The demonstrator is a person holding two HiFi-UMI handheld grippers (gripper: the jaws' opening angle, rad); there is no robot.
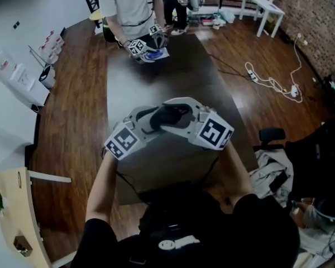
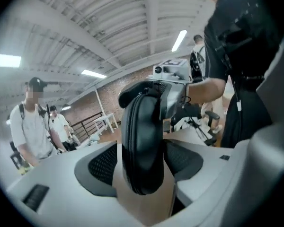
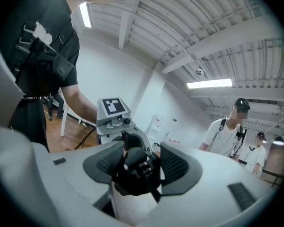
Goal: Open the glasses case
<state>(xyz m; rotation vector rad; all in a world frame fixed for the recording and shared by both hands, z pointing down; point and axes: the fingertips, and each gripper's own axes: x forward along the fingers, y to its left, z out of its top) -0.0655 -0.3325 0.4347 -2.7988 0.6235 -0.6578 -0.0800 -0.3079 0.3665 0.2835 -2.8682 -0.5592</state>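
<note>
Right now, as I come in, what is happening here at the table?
A person holds a two-jaw gripper in each hand over a dark table. The left gripper and the right gripper are both closed on one black glasses case, one at each end, and hold it between them. The case looks shut; it is not yet opened.

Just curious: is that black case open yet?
Shut: in the left gripper view the case has its halves together along the seam, with no gap.
</note>
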